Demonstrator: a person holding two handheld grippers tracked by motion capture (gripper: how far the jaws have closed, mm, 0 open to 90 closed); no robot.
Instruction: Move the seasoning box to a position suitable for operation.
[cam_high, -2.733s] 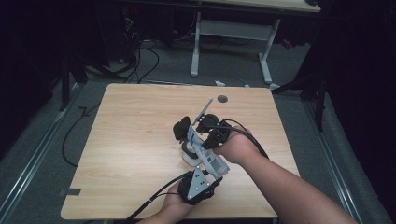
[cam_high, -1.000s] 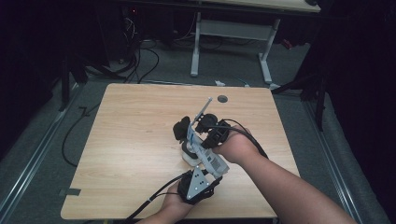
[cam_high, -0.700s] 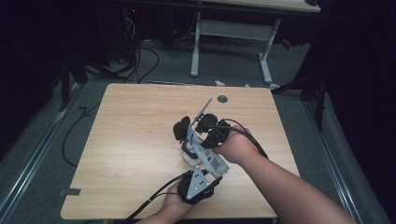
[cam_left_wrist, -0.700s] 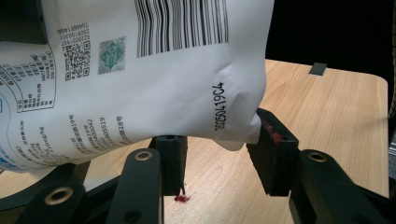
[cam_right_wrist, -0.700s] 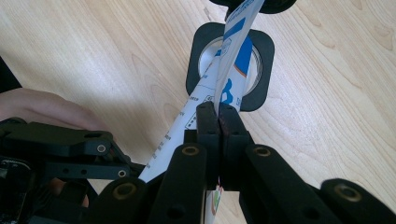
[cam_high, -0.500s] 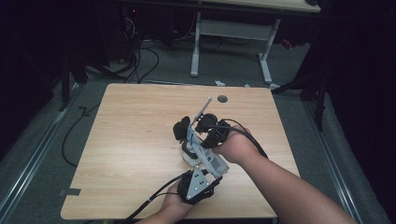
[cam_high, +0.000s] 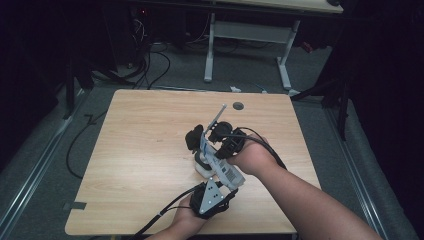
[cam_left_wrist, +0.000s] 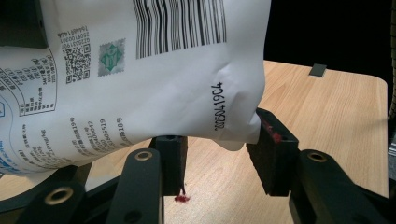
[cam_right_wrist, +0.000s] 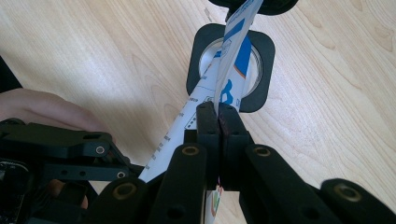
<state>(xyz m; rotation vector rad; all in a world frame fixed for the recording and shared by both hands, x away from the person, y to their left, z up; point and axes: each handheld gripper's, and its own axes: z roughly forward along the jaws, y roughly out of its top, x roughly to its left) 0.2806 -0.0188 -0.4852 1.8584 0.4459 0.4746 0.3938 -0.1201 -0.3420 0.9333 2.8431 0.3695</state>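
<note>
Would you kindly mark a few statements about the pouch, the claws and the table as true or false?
1. The right claw is clamped on the white pouch. True.
2. The left claw is fully shut. False: its jaws stand apart around the pouch's lower corner.
3. A barcode is printed on the pouch. True.
4. The table is glass. False: it is light wood.
5. A round, black-framed container sits under the pouch. True.
</note>
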